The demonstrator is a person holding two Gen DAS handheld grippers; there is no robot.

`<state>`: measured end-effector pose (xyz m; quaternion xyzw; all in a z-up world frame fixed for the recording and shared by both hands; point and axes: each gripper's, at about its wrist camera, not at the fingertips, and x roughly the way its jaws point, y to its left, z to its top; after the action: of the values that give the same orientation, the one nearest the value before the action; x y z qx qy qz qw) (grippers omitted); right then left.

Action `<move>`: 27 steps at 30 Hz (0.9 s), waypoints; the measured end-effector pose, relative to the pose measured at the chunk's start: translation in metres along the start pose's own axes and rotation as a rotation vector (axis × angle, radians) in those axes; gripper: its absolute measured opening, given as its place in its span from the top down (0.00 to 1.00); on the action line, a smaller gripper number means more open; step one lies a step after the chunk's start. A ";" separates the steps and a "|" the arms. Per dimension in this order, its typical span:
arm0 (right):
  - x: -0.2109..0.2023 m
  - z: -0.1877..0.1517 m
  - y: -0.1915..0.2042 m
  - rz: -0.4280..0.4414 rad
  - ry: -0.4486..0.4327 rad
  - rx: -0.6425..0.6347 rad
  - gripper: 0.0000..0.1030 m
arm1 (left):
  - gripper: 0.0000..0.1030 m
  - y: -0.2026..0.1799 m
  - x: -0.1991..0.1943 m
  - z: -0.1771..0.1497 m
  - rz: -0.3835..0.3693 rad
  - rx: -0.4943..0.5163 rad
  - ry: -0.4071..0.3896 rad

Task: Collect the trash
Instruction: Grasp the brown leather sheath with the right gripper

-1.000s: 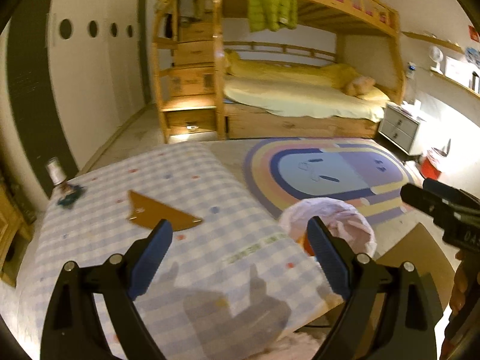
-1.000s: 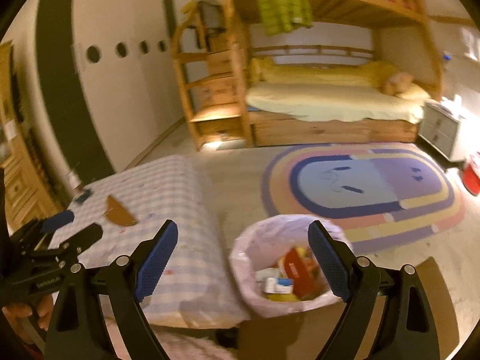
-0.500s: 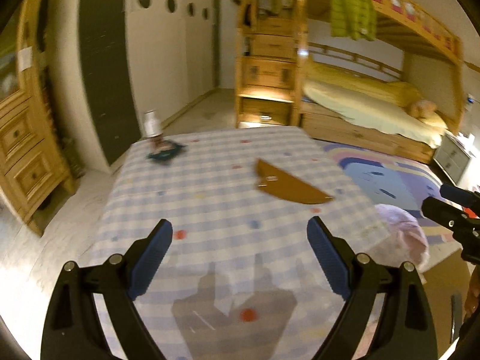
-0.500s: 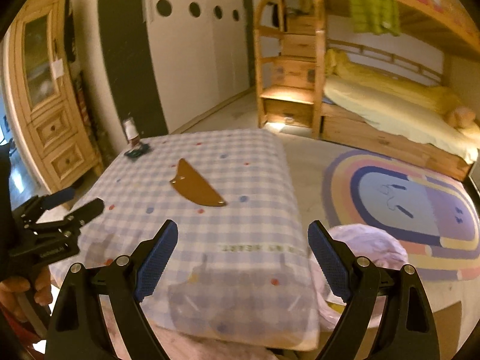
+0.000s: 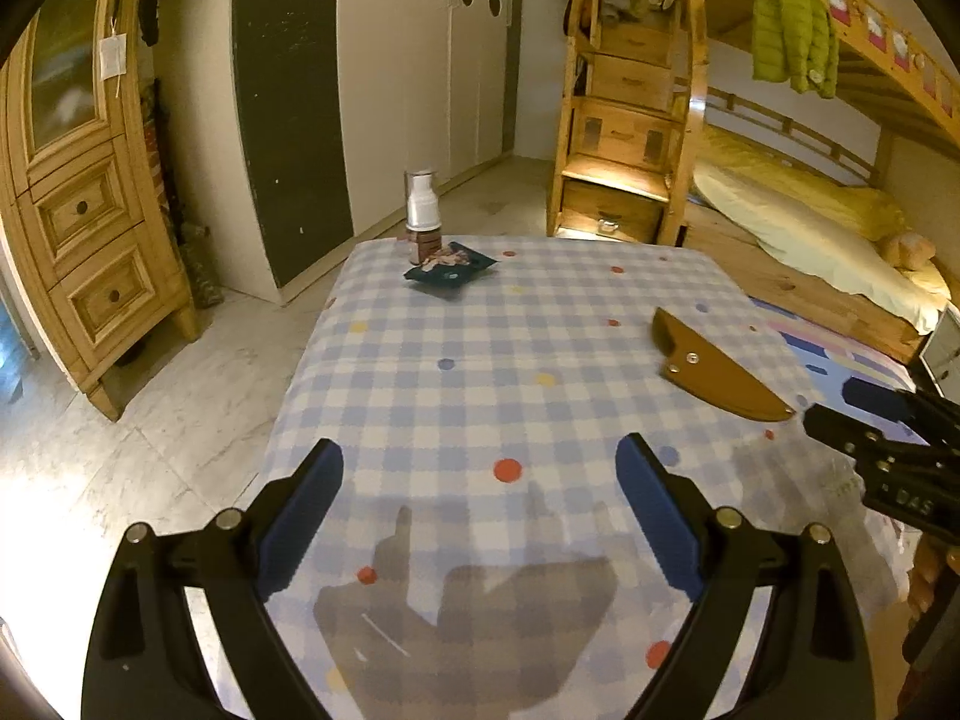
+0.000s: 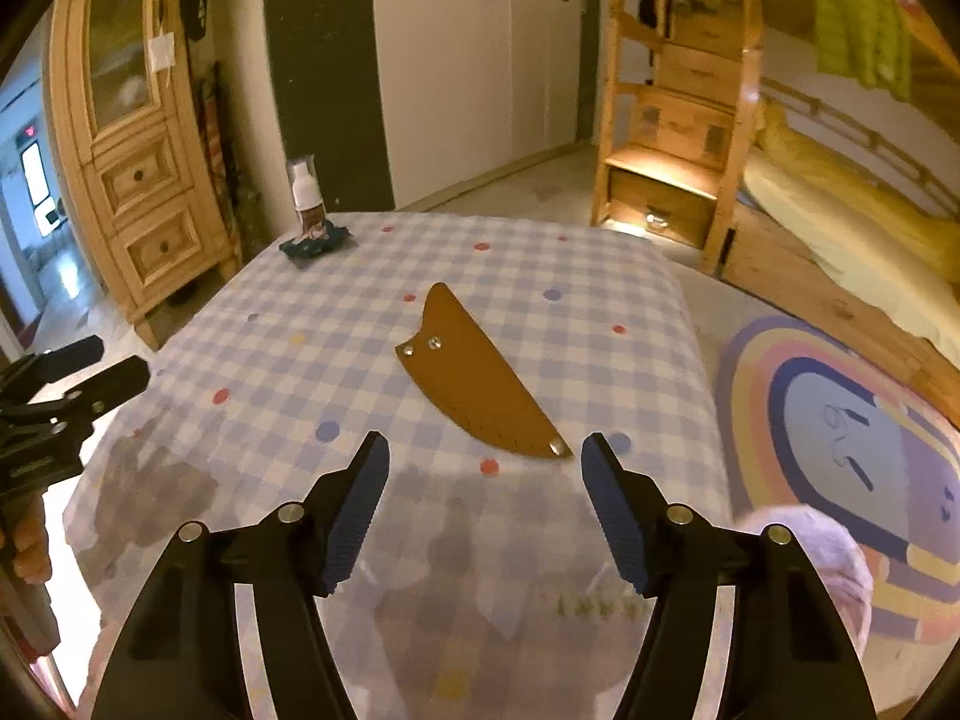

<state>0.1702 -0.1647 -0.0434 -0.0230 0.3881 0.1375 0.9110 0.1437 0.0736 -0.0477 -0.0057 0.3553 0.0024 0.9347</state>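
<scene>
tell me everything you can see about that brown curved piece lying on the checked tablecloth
The brown curved piece looks like a flat leather-like sheath, shaped like a crescent with one straight edge and one rounded edge. Two metal rivets sit near its wide notched end and a third at its pointed tip. It lies flat on the checked tablecloth, the tip pointing toward the right gripper, whose open jaws do not touch it.

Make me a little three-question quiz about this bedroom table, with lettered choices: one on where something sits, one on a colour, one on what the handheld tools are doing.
1. Where does the spray bottle stand?
A. far corner of the table
B. on the rug
C. table's middle

2. What colour is the curved flat piece?
A. green
B. brown
C. white

3. What do the right gripper's fingers hold?
A. the bottle
B. a wrapper
C. nothing

Answers:
1 A: the spray bottle stands behind the dark wrapper at the table's far edge.
2 B: the curved piece looks tan-brown.
3 C: the right gripper has been closing with empty space between its fingers.
</scene>
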 end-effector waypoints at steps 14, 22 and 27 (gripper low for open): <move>0.077 0.027 0.003 0.020 0.129 -0.090 0.21 | 0.11 0.000 0.030 0.011 0.032 -0.002 0.033; 0.082 0.024 0.017 0.044 0.140 -0.145 0.44 | 0.11 0.005 0.037 0.009 0.033 -0.012 0.048; 0.081 0.024 0.021 0.029 0.133 -0.156 0.49 | 0.11 0.014 0.046 0.010 0.028 -0.019 0.052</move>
<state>0.2348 -0.1222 -0.0828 -0.0975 0.4362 0.1785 0.8766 0.1844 0.0879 -0.0711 -0.0098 0.3796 0.0185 0.9249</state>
